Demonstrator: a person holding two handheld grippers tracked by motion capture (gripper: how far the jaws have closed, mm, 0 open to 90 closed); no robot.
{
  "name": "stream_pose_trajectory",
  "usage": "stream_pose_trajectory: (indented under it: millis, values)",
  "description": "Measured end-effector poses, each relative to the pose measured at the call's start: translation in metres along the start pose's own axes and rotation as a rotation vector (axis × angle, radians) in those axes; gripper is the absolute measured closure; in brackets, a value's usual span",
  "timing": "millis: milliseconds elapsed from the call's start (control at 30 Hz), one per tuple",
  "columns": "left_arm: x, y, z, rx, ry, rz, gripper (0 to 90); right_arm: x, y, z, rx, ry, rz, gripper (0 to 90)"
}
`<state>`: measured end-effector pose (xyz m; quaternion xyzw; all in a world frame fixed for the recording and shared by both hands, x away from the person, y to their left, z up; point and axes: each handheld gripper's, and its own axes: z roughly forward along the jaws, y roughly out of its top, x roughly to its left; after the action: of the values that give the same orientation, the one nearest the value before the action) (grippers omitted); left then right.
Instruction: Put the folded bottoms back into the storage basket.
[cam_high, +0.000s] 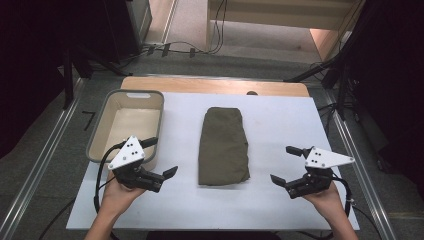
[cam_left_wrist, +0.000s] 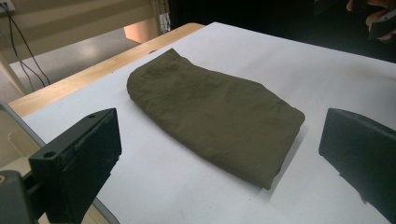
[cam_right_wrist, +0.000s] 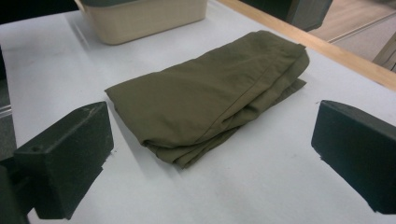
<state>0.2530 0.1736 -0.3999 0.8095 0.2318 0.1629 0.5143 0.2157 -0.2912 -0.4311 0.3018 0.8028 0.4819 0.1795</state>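
Lying flat at the middle of the white table sheet, a folded olive cloth is seen w/ its long side running away from the person. It is flanked by both tools: the left gripper is held just off its near-left corner, the right gripper near its near-right corner, approx. level w/ the cloth's near edge. Neither is touching the fabric. Both sets of jaws are spread wide w/ nothing between them. In each gripper view the cloth is framed between the black jaws, ahead of them. A beige bin is set at the table's left, beside the left gripper.
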Motion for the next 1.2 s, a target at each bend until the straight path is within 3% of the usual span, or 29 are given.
stream_pose_trajectory:
  millis: [667, 1200]
  values:
    - [-0.001, 0.000, 0.002, 0.006, -0.004, 0.002, 0.0, 0.012, -0.010, 0.053, 0.153, 0.089, 0.008, 0.0]
    - [0.000, -0.001, 0.002, 0.005, -0.009, -0.001, 0.0, 0.023, -0.021, 0.080, 0.231, 0.118, -0.054, 0.0]
